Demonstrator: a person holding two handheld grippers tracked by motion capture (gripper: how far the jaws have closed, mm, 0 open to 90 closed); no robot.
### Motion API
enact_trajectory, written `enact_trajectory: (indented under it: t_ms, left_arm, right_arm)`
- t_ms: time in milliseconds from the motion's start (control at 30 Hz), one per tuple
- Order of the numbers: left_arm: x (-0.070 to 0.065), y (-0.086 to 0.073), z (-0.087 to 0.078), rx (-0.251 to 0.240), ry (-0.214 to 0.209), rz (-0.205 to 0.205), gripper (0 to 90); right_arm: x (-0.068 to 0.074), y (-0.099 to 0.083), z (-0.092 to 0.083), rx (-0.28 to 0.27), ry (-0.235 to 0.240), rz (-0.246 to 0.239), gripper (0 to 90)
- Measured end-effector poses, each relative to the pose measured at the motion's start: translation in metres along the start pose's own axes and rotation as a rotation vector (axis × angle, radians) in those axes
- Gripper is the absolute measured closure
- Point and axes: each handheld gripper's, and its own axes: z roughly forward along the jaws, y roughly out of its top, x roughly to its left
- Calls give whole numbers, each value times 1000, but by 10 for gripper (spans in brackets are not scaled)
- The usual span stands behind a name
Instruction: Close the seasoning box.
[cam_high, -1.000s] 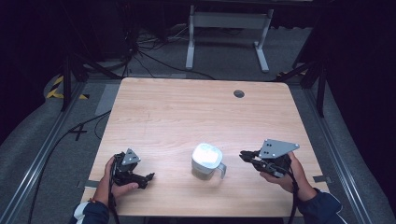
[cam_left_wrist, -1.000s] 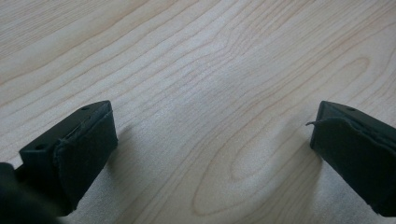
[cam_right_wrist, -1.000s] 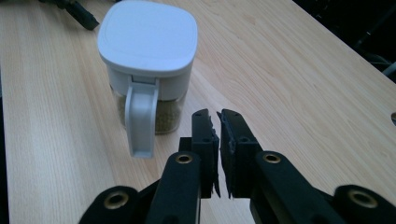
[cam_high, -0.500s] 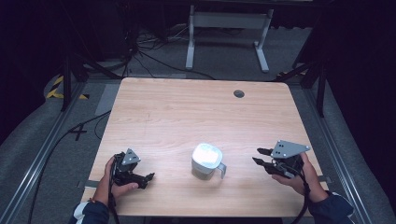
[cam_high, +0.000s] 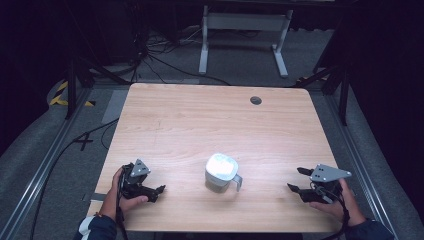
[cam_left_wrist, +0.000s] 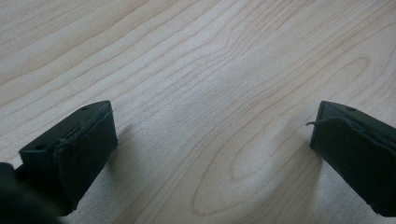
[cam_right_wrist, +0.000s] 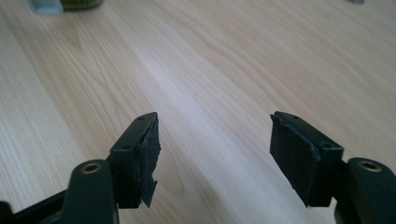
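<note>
A white mug (cam_high: 220, 172) with a grey handle on its right side stands on the wooden table (cam_high: 210, 120), near the front edge and between the hands. My left gripper (cam_high: 156, 192) rests low on the table at the front left, held by a hand, jaws pointing right toward the mug. Its own view shows the left gripper (cam_left_wrist: 212, 140) open wide over bare wood. My right gripper (cam_high: 297, 179) sits at the front right, jaws pointing left at the mug. It is open (cam_right_wrist: 215, 140) with nothing between its pads, and the mug's base (cam_right_wrist: 70, 3) shows at the top left.
A round cable hole (cam_high: 256, 100) lies near the table's far edge. Beyond the table stands a white metal frame (cam_high: 240, 30) on a dark floor with cables (cam_high: 150, 60). Metal rails (cam_high: 40, 170) run along both sides.
My right gripper has drawn back to the right and toward the front edge, away from the mug. The left gripper and the mug have stayed put.
</note>
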Motion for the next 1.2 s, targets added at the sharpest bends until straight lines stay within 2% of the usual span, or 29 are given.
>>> enact_trajectory:
  t_ms: [33, 133, 167, 267, 333, 433, 567, 800, 1200]
  left_arm:
    - [0, 0, 0, -3, -2, 2, 8]
    - [0, 0, 0, -3, -1, 2, 8]
    - [0, 0, 0, -3, -1, 1, 8]
    - [0, 0, 0, -1, 0, 0, 8]
    - [0, 0, 0, -3, -1, 2, 8]
    - [0, 0, 0, -3, 0, 1, 8]
    - [0, 0, 0, -2, 4, 5, 8]
    - [0, 0, -1, 5, 9, -1, 8]
    - [0, 0, -1, 2, 12, -11, 5]
  right_arm:
    - [-1, -5, 0, 2, -3, 5, 317]
    - [-7, -28, -2, 4, 11, 82, 305]
    - [-8, -33, -2, 11, 2, 84, 303]
    - [-11, -49, -1, 31, 2, 135, 282]
    - [-12, -55, -1, 7, -3, 165, 260]
    - [-13, -56, -1, 21, -21, 187, 201]
    - [-16, -56, 0, 31, -7, 224, 186]
    - [-18, -55, 2, 37, -3, 220, 147]
    - [-19, -55, 3, 38, -1, 218, 144]
